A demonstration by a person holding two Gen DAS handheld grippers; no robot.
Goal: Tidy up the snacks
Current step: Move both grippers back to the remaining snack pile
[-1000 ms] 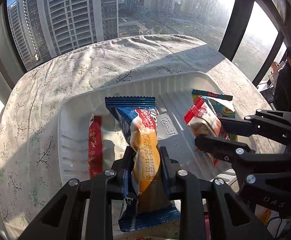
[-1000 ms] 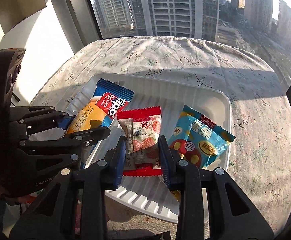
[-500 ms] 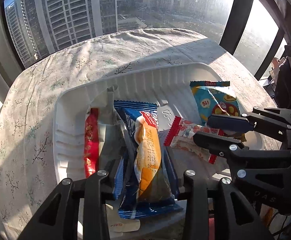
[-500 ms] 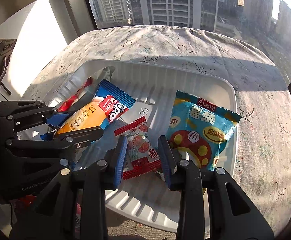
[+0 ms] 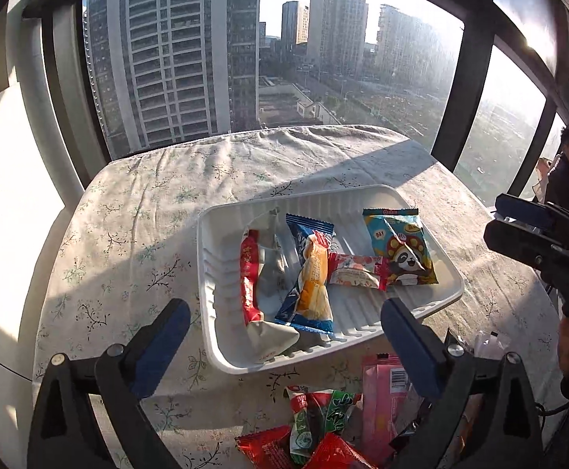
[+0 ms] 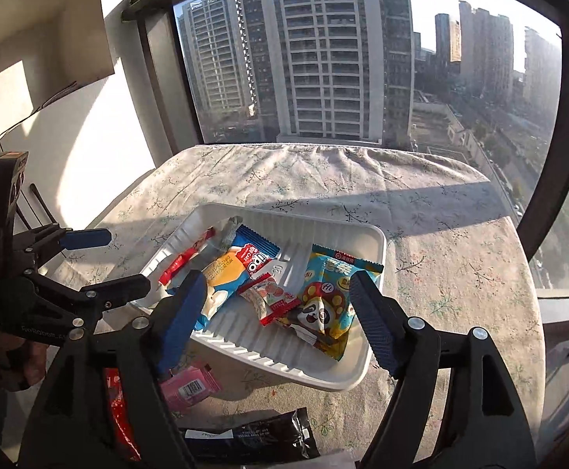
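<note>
Both grippers released, nothing between the fingers. Left gripper (image 5: 284, 324): jaws opening, spread wide, held above the near rim of the white plastic tray (image 5: 221, 355). Right gripper (image 6: 274, 308): jaws also opening, hanging over the tray's near side, no pad touching a packet.

Snacks in the tray, left to right in the left wrist view: red-and-silver packet (image 5: 251, 273), blue-and-orange cake bar (image 5: 311, 277), small red-and-white candy packet (image 5: 356, 271), blue panda snack bag (image 5: 399, 246). The candy packet's end lies over the panda bag's lower edge and touches the cake bar.

Risks:
- The tray is light and sits on a loose, wrinkled floral tablecloth (image 5: 135, 211); a finger catching its near rim on the next reach could slide or tip it.
- Packets overlap; gripping one may drag its neighbour out.
- The grippers work close together; the right one shows at the right edge of the left view, so a collision over the tray is possible.
- Glossy wrappers may slip from a shallow pinch.

View differences:
- Left wrist view: unsorted pile near the table edge, with a green-and-red packet (image 5: 319, 422), a pink packet (image 5: 382, 394) and red wrappers; also a seated person (image 5: 568, 179) at far right.
- Right wrist view: a long black packet (image 6: 253, 439), absent from the left view, and the left gripper from the side. The pink packet's barcode shows here; its label is probably unreadable in either view.
</note>
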